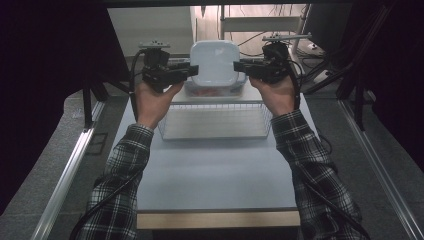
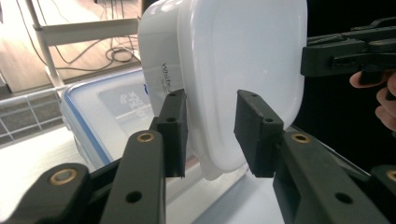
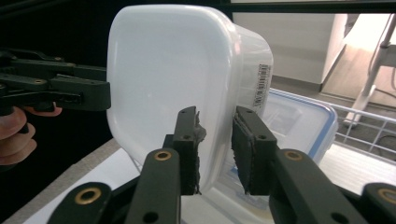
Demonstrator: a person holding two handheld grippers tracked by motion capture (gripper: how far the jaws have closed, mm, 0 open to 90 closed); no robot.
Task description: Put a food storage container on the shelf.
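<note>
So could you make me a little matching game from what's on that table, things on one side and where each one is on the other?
Things:
1. white plastic tub
2. blue-rimmed lidded container
3. wire basket
4. left claw

Places or states:
A. resting on the table, nearest the person
B. held up between both claws, tipped on its side
C. on the table under the raised tub
D. gripping the tub's rim, opposite the right claw

Pairs: 1-B, 2-C, 3-A, 4-D
</note>
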